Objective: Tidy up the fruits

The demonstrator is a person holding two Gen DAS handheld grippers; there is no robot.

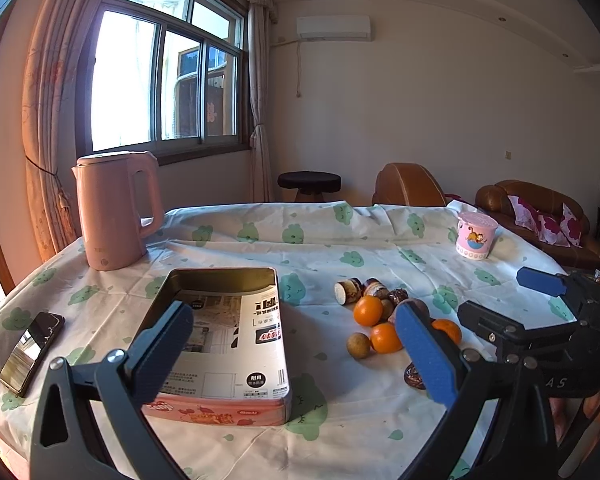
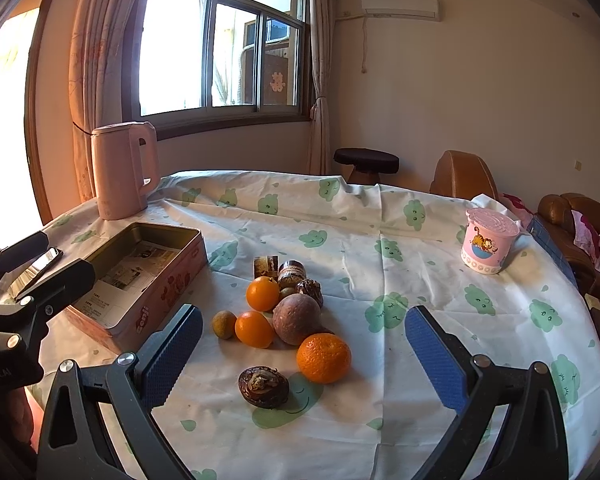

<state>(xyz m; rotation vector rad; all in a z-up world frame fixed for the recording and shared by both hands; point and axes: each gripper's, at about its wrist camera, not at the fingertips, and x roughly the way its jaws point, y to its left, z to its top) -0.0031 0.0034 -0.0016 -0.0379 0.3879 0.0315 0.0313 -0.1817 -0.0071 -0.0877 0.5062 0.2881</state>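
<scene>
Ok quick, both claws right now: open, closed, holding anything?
Left claw: open, holding nothing, above the pink tin.
Right claw: open, holding nothing, fruit pile ahead between its fingers.

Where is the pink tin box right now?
In both views the pink tin box lies open on the tablecloth, left of the fruit pile and in front of the pink kettle, with a phone on its far left.

Both wrist views face the window, sharing the tin (image 1: 228, 344) and fruit pile (image 2: 288, 316).
</scene>
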